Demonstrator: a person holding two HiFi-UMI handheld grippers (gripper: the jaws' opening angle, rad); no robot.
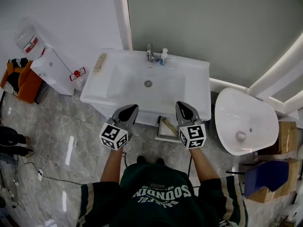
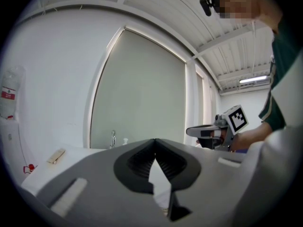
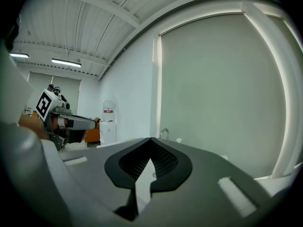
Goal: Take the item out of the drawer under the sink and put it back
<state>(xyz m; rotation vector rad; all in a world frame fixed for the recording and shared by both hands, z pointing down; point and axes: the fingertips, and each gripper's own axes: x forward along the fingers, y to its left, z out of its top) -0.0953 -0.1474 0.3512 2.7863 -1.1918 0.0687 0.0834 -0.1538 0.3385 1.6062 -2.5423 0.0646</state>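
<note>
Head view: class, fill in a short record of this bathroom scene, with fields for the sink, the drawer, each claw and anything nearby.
sink: white, rectangular basin
faucet: at the back rim, small bottle beside it
drawer: pulled open under the sink's front, tan stick-like item inside
left claw: shut, empty, at the sink's front edge
right claw: shut, empty, at the sink's front edge, near the drawer
toilet: white, to the sink's right

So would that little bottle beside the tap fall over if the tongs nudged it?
Probably: the bottle stands upright, taller than it is wide, so a push near its top would likely tip it. It looks like small plastic, so probably light. On the glossy sink it might slide.
</note>
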